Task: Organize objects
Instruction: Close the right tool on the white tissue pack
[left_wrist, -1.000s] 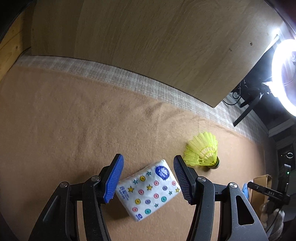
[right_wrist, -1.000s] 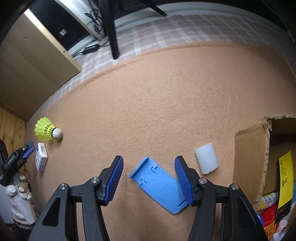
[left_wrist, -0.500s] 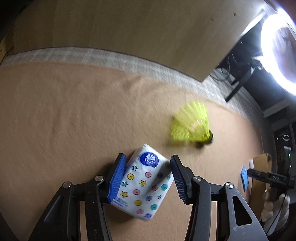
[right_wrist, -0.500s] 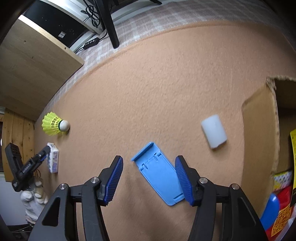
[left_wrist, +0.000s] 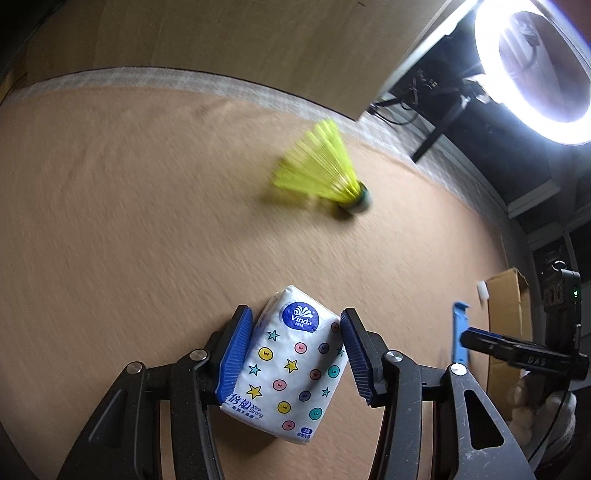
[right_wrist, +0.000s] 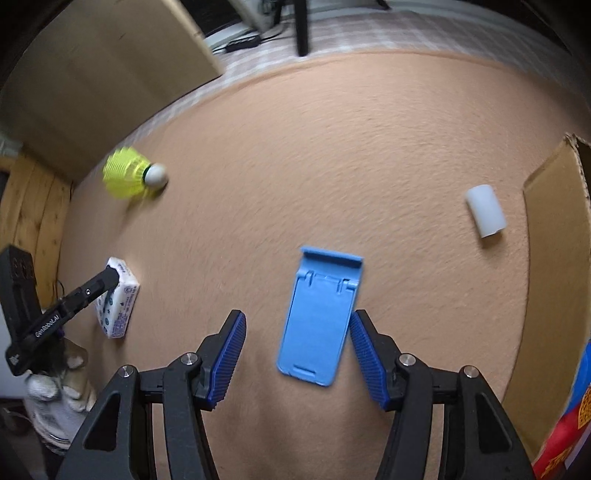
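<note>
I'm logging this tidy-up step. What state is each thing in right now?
Left gripper: pads against both sides of the star-and-dot tissue pack, pack tilted.
Right gripper: open, astride the flat-lying blue plastic phone stand, not pressing it.
Yellow nylon shuttlecock: on its side, loose.
White plastic cylinder: on its side, near the brown cardboard box.
Box: open, packets inside.

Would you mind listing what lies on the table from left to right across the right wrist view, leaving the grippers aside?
Tissue pack → yellow shuttlecock → blue phone stand → white cylinder → cardboard box.
</note>
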